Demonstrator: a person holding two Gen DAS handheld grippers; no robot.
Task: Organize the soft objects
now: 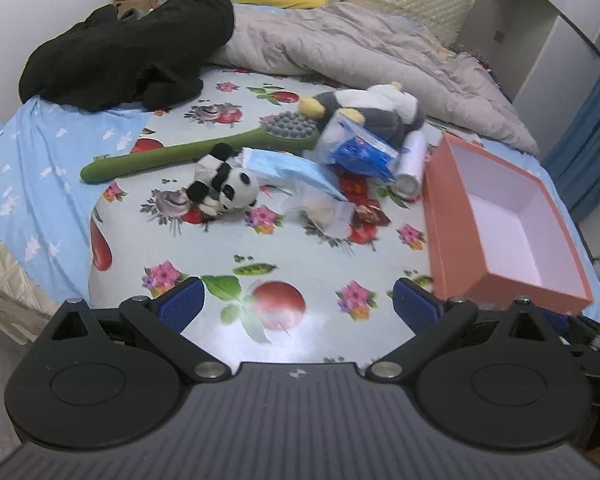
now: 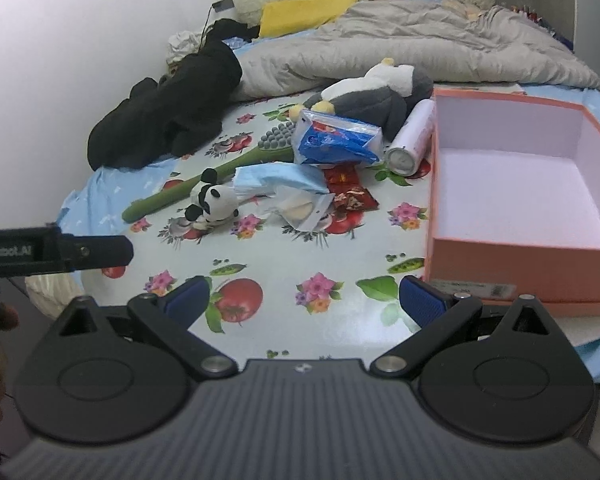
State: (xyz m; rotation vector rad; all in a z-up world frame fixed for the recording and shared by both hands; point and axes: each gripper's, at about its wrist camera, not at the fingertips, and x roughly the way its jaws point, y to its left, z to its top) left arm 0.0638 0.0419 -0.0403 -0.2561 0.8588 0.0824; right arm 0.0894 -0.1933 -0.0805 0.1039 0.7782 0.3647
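Note:
A small panda plush [image 1: 226,188] [image 2: 214,202] lies on the fruit-print bed sheet [image 1: 300,264], with a grey-and-white penguin plush [image 1: 374,110] [image 2: 374,94] farther back. An open, empty pink box [image 1: 500,216] [image 2: 516,200] sits at the right. My left gripper [image 1: 296,306] is open and empty, low over the sheet, well short of the panda. My right gripper [image 2: 304,300] is open and empty, its right finger near the box's front left corner. The left gripper's side shows in the right wrist view [image 2: 56,254].
A green long-handled brush [image 1: 204,148], a blue tissue pack [image 1: 360,148], blue face masks [image 1: 284,166], clear bags [image 1: 324,208], a red packet [image 2: 350,190] and a white roll [image 1: 412,160] lie scattered. Black clothing [image 1: 132,56] and a grey quilt [image 1: 360,52] lie behind.

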